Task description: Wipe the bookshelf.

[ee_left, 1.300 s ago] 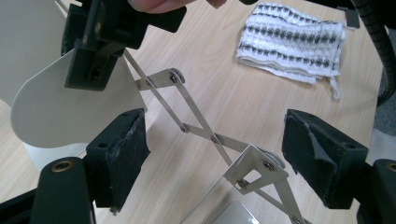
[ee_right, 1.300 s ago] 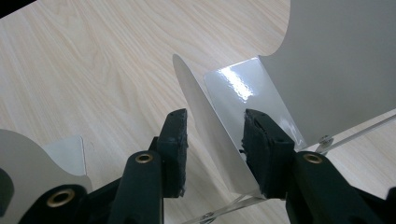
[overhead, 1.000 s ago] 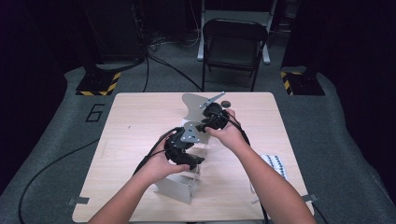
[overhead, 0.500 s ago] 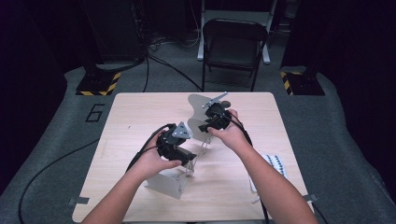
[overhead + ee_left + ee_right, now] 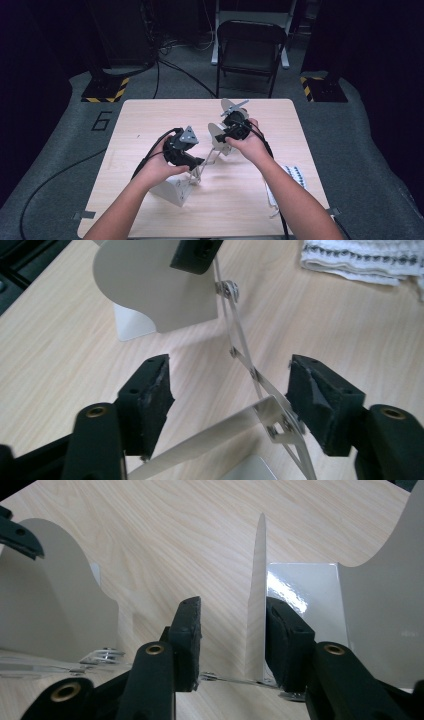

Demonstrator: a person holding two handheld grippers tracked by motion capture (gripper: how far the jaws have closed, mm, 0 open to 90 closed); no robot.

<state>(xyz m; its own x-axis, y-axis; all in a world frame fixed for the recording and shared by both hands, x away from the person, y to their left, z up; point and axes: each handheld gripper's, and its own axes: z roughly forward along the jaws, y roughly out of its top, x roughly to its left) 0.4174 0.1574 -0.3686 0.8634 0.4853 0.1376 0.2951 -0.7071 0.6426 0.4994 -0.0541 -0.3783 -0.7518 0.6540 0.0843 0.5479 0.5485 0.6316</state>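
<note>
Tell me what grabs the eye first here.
Two black grippers meet mid-table over a metal expanding bookend: grey end plates joined by a scissor linkage. The left gripper straddles the near plate with open jaws, while the right gripper stands at the far plate, a gap showing at one pad. A folded cloth lies near the table's right edge.

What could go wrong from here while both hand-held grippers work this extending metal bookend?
1. The left hand-held gripper has open jaws that have just been closing around the near grey metal plate; its thin edge could slip off the pads.
2. The right hand-held gripper straddles the far plate's edge with a gap, so that plate may tip.
3. The silver scissor linkage could twist.
</note>
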